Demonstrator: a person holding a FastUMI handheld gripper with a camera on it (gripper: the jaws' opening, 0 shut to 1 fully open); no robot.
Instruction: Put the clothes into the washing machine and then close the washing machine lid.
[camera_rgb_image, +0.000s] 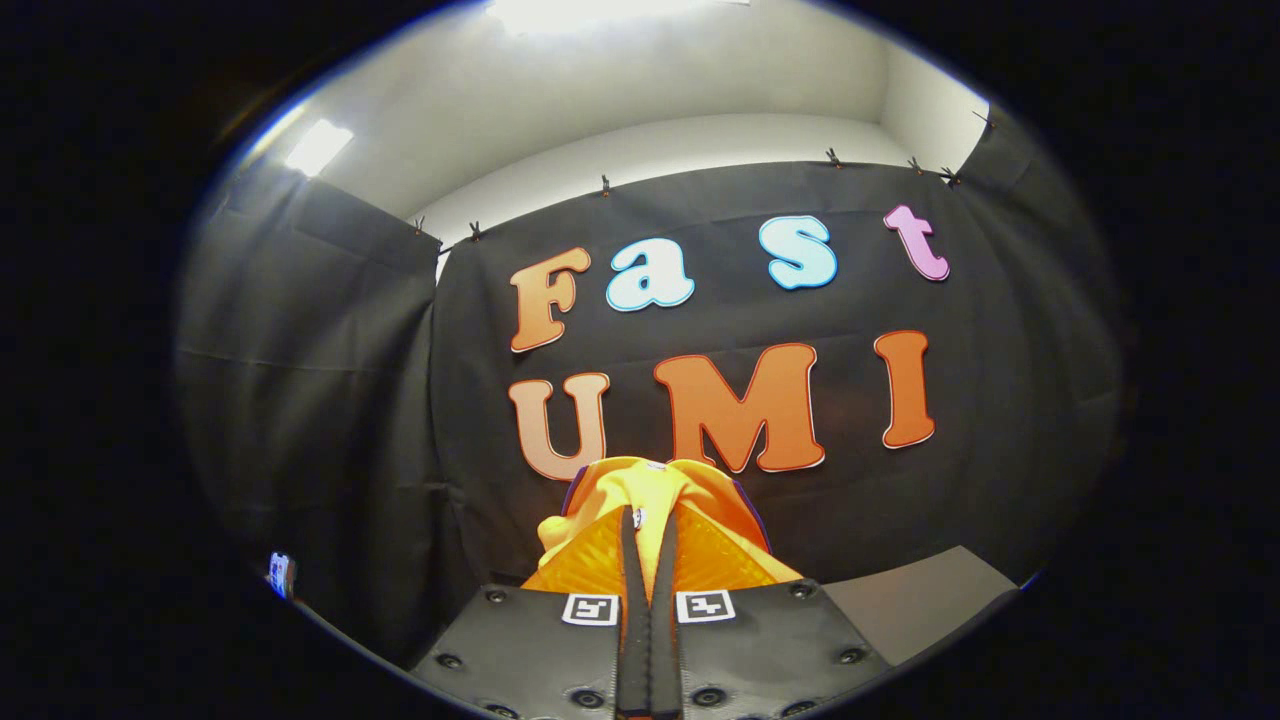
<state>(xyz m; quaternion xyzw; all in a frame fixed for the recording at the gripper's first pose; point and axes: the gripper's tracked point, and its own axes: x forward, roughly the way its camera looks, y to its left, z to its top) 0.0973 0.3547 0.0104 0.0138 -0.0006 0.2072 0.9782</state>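
The gripper (648, 525) has its jaws clenched tight on the orange garment (655, 495), bunched up around and just beyond the tips, held high before the booth wall. Carrying step, I'd say; next it needs lowering into the washing machine drum.

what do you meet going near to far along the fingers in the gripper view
gripper fingers pressed together on the cloth → orange and yellow garment bunched between and just beyond them → black cloth wall → white wall above it
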